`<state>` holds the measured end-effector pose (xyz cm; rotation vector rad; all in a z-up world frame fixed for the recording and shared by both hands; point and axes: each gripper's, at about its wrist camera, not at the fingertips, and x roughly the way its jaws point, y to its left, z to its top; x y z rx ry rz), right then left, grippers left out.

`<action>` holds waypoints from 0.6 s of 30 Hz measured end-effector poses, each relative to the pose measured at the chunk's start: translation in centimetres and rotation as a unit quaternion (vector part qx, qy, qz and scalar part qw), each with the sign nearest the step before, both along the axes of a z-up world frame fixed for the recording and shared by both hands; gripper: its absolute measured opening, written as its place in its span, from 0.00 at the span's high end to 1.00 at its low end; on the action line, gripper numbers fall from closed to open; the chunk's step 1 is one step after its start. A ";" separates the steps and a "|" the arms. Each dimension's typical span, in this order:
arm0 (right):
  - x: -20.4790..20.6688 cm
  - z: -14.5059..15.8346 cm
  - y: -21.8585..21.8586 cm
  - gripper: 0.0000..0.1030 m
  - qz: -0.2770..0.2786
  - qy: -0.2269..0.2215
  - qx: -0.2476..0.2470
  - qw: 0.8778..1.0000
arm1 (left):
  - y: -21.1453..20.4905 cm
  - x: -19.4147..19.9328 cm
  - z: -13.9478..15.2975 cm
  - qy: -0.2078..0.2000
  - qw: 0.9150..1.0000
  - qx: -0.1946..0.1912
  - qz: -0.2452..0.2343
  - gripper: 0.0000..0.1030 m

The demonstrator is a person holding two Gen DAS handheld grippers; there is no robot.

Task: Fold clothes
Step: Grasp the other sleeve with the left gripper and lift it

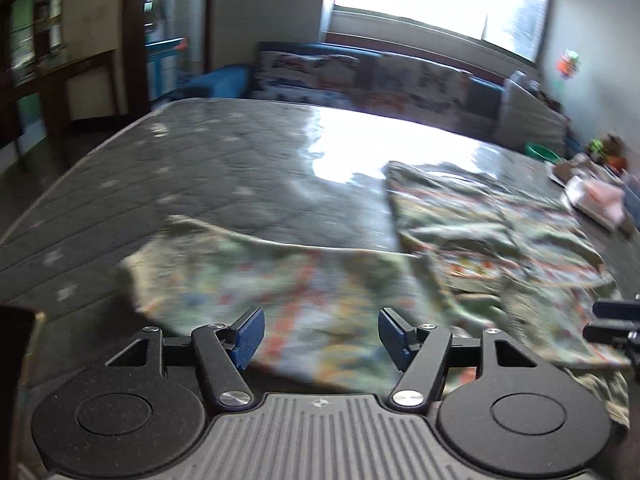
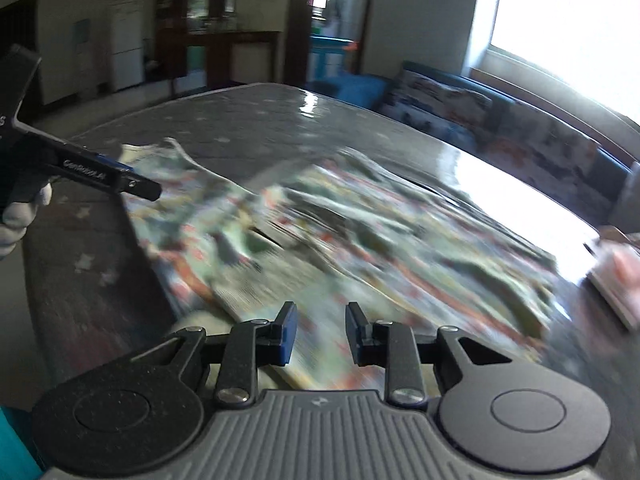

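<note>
A pale green garment with a bright orange, blue and yellow print point(image 1: 328, 280) lies spread and rumpled on the grey quilted mattress point(image 1: 224, 168). It also shows blurred in the right wrist view point(image 2: 360, 240). My left gripper point(image 1: 321, 334) is open and empty, low over the garment's near edge. My right gripper point(image 2: 321, 336) is open and empty, just above the garment's near edge. The left gripper also shows from the side at the left of the right wrist view point(image 2: 132, 182), over the garment's left end. The right gripper's tips show at the right edge of the left wrist view point(image 1: 616, 320).
The mattress point(image 2: 100, 264) fills the middle of the room. A pinkish folded pile point(image 1: 596, 200) lies at its right side. A patterned sofa point(image 1: 360, 76) stands beyond it under a bright window. A dark wooden cabinet point(image 2: 208, 40) stands at the far left.
</note>
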<state>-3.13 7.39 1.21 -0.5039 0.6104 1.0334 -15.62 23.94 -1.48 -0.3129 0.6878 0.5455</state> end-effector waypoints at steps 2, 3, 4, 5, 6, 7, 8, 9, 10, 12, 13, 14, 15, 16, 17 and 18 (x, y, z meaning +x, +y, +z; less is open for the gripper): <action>-0.4 0.2 1.7 0.75 0.021 -0.003 0.003 1.000 | 1.1 -0.9 0.1 -0.002 1.000 0.000 0.024 0.35; -0.5 -0.1 2.3 0.75 0.028 0.002 -0.002 1.000 | 1.6 -1.3 0.1 -0.002 0.999 -0.001 0.035 0.35; -0.7 -0.5 2.9 0.75 0.034 0.006 -0.006 0.999 | 2.2 -1.7 0.1 -0.003 0.999 -0.001 0.047 0.35; -0.8 -0.8 3.5 0.75 0.040 0.011 -0.011 0.999 | 2.7 -2.2 0.1 -0.003 0.998 -0.002 0.058 0.35; -0.9 -1.2 3.8 0.75 0.043 0.014 -0.019 0.999 | 3.3 -2.5 0.0 -0.003 0.997 -0.002 0.071 0.35; -1.0 -1.7 4.1 0.75 0.044 0.016 -0.027 0.999 | 3.9 -2.9 0.0 -0.003 0.997 -0.002 0.083 0.35; -1.1 -1.8 4.1 0.75 0.044 0.018 -0.027 0.999 | 4.5 -3.1 -0.2 -0.003 0.996 -0.004 0.093 0.35; -1.0 -1.7 4.0 0.75 0.042 0.019 -0.025 0.999 | 5.0 -3.3 -0.3 -0.002 0.995 -0.007 0.103 0.35; -1.0 -1.6 3.9 0.75 0.041 0.021 -0.023 0.999 | 5.5 -3.5 -0.4 -0.001 0.994 -0.009 0.113 0.35; -0.9 -1.3 3.7 0.75 0.038 0.023 -0.020 0.999 | 6.5 -3.7 -0.6 0.000 0.991 -0.014 0.132 0.35; -0.9 -1.2 3.7 0.75 0.037 0.022 -0.020 0.999 | 6.9 -3.8 -0.7 -0.001 0.990 -0.016 0.140 0.35; -0.9 -1.1 3.6 0.75 0.036 0.022 -0.019 0.999 | 7.3 -3.8 -0.8 -0.001 0.989 -0.018 0.149 0.35; -0.9 -1.0 3.6 0.75 0.035 0.022 -0.019 0.999 | 7.8 -3.8 -0.9 -0.001 0.987 -0.020 0.158 0.35; -0.8 -1.0 3.5 0.75 0.034 0.024 -0.018 0.999 | 8.2 -3.8 -1.0 -0.003 0.986 -0.023 0.164 0.35; -0.8 -1.0 3.5 0.74 0.033 0.024 -0.018 0.999 | 8.5 -3.8 -1.0 -0.005 0.985 -0.026 0.171 0.35; -0.8 -1.0 3.4 0.74 0.032 0.025 -0.017 0.999 | 8.8 -3.8 -1.0 -0.007 0.984 -0.027 0.177 0.36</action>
